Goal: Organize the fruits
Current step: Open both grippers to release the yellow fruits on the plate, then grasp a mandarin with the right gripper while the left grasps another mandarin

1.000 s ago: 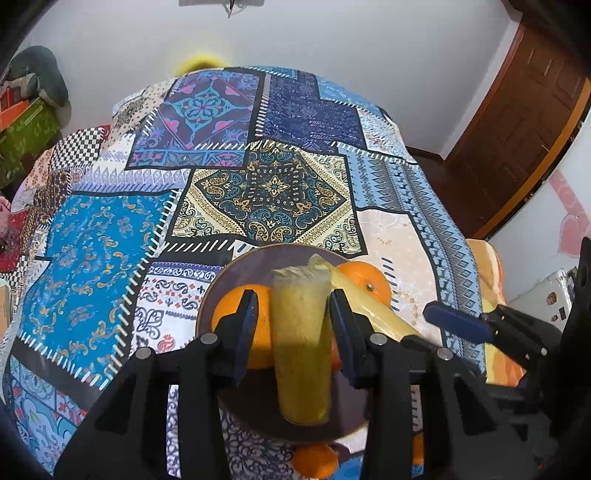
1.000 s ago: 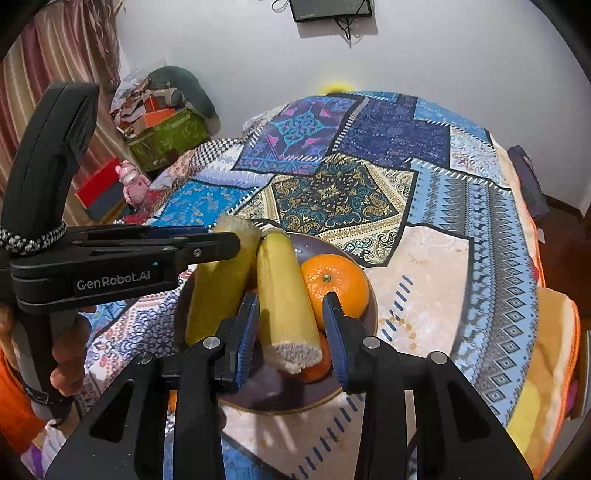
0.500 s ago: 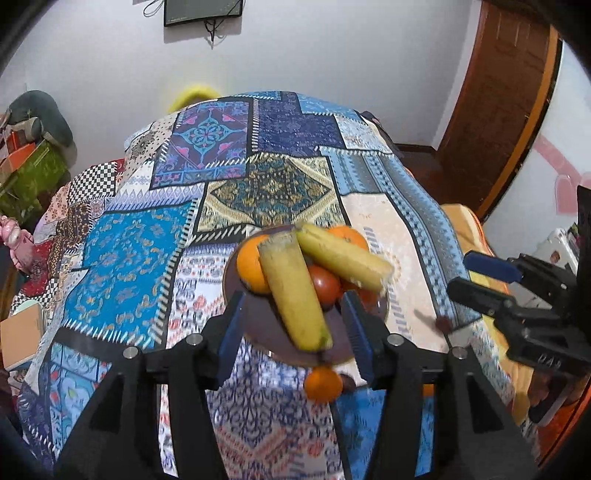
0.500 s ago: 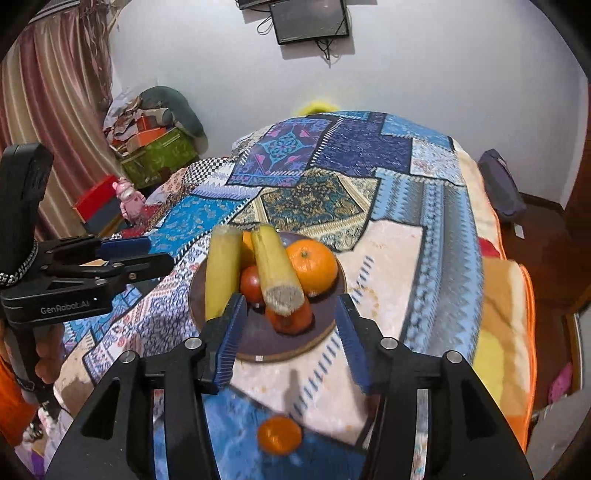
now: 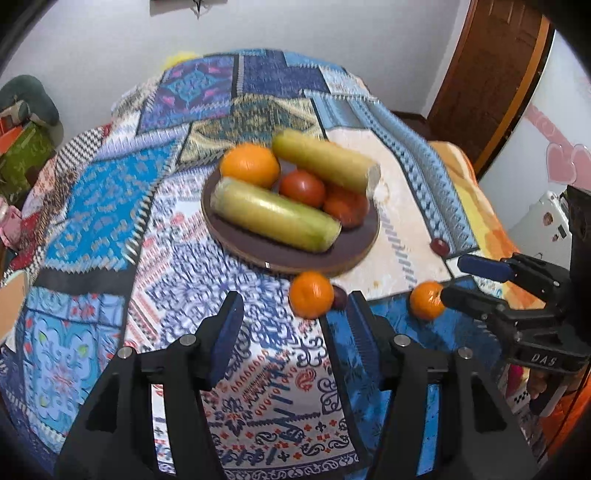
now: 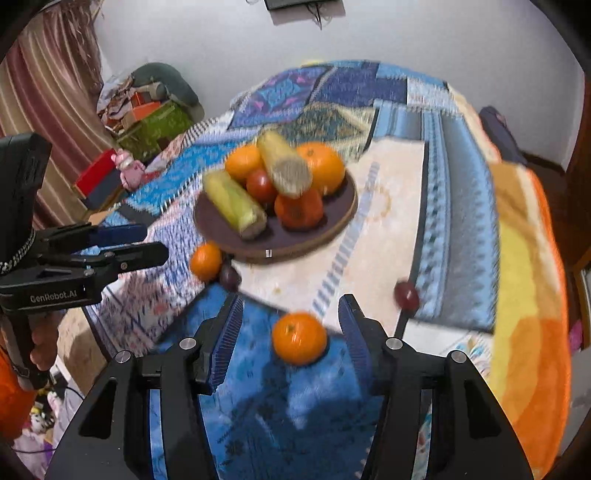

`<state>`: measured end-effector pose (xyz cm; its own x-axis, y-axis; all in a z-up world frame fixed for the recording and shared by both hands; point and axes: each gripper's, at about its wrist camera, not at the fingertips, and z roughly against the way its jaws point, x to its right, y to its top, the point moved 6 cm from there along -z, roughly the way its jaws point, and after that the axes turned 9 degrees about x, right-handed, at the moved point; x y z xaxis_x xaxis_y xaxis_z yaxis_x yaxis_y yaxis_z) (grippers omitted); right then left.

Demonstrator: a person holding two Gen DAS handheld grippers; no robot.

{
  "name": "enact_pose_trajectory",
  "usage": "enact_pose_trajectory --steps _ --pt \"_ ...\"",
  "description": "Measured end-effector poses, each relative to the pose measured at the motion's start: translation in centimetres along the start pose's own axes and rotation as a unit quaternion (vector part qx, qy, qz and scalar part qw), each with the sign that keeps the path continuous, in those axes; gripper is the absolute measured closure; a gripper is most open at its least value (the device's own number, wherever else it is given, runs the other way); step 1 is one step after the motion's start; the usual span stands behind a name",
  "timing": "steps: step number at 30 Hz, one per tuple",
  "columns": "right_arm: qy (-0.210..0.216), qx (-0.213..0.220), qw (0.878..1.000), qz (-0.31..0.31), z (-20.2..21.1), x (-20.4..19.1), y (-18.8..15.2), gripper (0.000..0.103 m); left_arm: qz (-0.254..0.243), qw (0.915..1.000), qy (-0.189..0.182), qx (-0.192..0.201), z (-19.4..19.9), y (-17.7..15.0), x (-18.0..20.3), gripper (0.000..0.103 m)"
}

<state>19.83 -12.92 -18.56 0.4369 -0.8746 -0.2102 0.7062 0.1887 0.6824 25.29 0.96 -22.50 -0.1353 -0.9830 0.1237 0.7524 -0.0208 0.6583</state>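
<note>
We note the fruit first: a dark round plate [image 5: 295, 254] sits on the patchwork quilt [image 5: 103, 206] and carries two yellow-green cobs [image 5: 275, 214], one lying flat, the other propped across the pile, plus two oranges [image 5: 250, 165] and red tomatoes [image 5: 302, 187]. Off the plate, on the quilt, we count two loose tangerines: one [image 5: 311, 294] just beside the plate's near rim with a small dark plum [image 5: 340, 297] touching it, another [image 6: 299, 338] on a blue patch nearer us. A third small dark fruit [image 6: 406, 294] lies apart toward the quilt's edge. Our left gripper [image 5: 291, 325] has just been opening; its jaws stand apart over the quilt with nothing pressed between them, the first tangerine just ahead of the tips. Our right gripper [image 6: 290, 332] has likewise just been opening; the nearer tangerine shows between its fingers, but the pads do not press on it. The quilt covers a bed, with an orange and yellow blanket [image 6: 524, 295] along its edge. Around it: a white wall, a brown wooden door [image 5: 491, 74], a striped curtain [image 6: 48, 92], a heap of boxes and clothing [image 6: 147, 107] in the corner, and a dark screen [image 6: 291, 3] high on the wall. Both views are motion-blurred.
</note>
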Motion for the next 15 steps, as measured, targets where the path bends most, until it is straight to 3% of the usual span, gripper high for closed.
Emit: enact_pose_trajectory --steps 10,15 --pt "0.008 -0.026 1.000 -0.014 -1.5 -0.1 -2.2 0.052 0.009 0.9997 -0.010 -0.019 -2.8 -1.1 0.4 0.046" --pt "0.011 -0.034 0.999 -0.018 -2.2 0.2 -2.7 0.057 0.007 0.9996 -0.010 -0.024 -4.1 -1.1 0.8 0.052"
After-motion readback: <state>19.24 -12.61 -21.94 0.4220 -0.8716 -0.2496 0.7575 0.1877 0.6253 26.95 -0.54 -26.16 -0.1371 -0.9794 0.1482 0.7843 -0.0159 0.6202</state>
